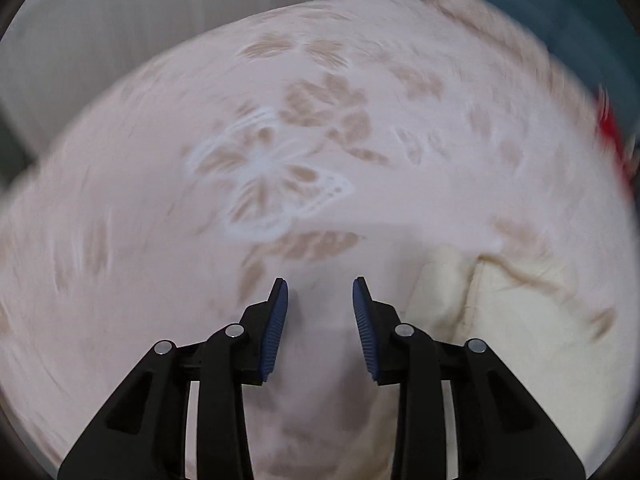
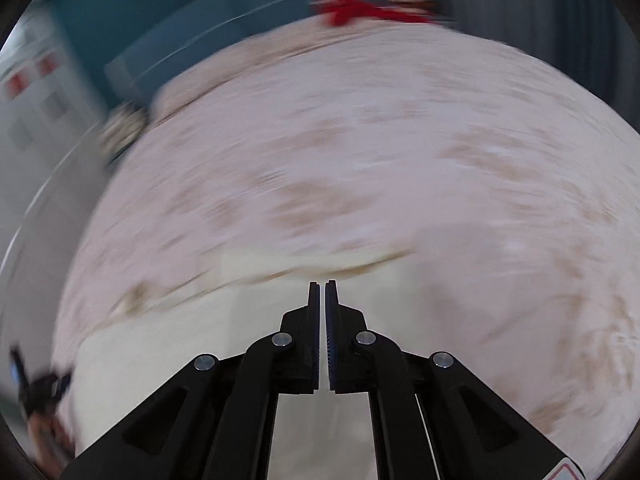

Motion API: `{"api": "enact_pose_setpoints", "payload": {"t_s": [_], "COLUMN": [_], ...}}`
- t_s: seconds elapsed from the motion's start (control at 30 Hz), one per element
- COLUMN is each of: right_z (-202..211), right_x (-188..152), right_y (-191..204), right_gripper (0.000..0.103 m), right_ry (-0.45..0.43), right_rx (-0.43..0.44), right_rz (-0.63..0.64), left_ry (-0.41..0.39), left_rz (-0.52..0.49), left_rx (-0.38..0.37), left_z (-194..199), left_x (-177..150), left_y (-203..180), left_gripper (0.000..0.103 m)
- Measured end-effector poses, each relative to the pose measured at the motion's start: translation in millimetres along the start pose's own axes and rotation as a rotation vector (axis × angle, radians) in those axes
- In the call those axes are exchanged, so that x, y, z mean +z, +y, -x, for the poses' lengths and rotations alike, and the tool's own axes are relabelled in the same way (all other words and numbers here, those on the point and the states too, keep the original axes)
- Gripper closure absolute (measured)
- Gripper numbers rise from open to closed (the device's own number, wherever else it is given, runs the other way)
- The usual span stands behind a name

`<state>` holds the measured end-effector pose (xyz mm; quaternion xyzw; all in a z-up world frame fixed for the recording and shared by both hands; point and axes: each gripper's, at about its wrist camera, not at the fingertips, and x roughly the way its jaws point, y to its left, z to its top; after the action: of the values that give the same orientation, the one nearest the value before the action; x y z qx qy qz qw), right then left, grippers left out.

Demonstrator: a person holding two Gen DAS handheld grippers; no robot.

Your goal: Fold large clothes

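A pale pink bedspread printed with tan leaves and a white butterfly fills both wrist views, spread over a bed and blurred by motion. In the left wrist view, the left gripper hangs above the spread with its blue-padded fingers standing apart, nothing between them and neither pad touching cloth. Just to the right of that gripper lies the cream garment, a plain off-white cloth with a creased, seamed edge, resting on the bedspread at the near right.

In the right wrist view, the right gripper points down at the same cream garment, which lies across the near part of the bedspread and reaches under the gripper toward the left. Its jaws are drawn almost together, only a thin slit showing between the pads, and no cloth is seen caught in them. The garment's far edge runs as a tan-shaded fold line just beyond the fingertips.

A red cloth sits at the far edge of the bed, before a teal wall. At the near left edge of the right wrist view, a dark blurred shape, seemingly the other gripper, cannot be made out clearly.
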<state>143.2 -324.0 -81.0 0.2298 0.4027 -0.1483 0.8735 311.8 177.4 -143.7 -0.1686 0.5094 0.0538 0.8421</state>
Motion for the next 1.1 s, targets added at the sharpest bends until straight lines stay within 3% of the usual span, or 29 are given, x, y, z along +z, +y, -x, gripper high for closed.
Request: {"api": "enact_pose_setpoints", "payload": {"t_s": [0.03,0.13,0.23,0.3,0.4,0.63,0.93,1.1], "right_z": [-2,-13,-24,-32,-50,-99,-115,-117], "right_x": [-10,-37,-59,-66,-68,-78,-87,-87], "right_y": [33,103,149,165,168,159,161,161], "right_gripper": [0.099,0.099,0.099,0.099,0.099,0.103,0.103,0.103], "right_ry": [0.032,0.115,0.160,0.184,0.226,0.299,0.246,0.238], "right_rx": [0.058,0.172,0.189,0.190,0.139,0.071,0.055,0.052], "right_rz": [0.069,0.182,0.266,0.293,0.304,0.307,0.316,0.320], "left_ry": [-0.028,-0.104,-0.073,-0.052,-0.012,0.021,-0.021,-0.009], "left_rz": [0.024,-0.083,-0.249,-0.355,-0.444,-0.390,-0.472,-0.463], "left_rx": [-0.033,-0.116,-0.189,-0.178,-0.128,-0.132,-0.056,-0.064], "left_z": [13,59,75,73,49,19,13,25], "left_x": [-3,-23,-50,-65,-85,-88,-102,-102], "left_y": [2,-35,-89,-114,-136,-131,-145,-143], "left_gripper": [0.071,0.070,0.070,0.070,0.070,0.070,0.070,0.070]}}
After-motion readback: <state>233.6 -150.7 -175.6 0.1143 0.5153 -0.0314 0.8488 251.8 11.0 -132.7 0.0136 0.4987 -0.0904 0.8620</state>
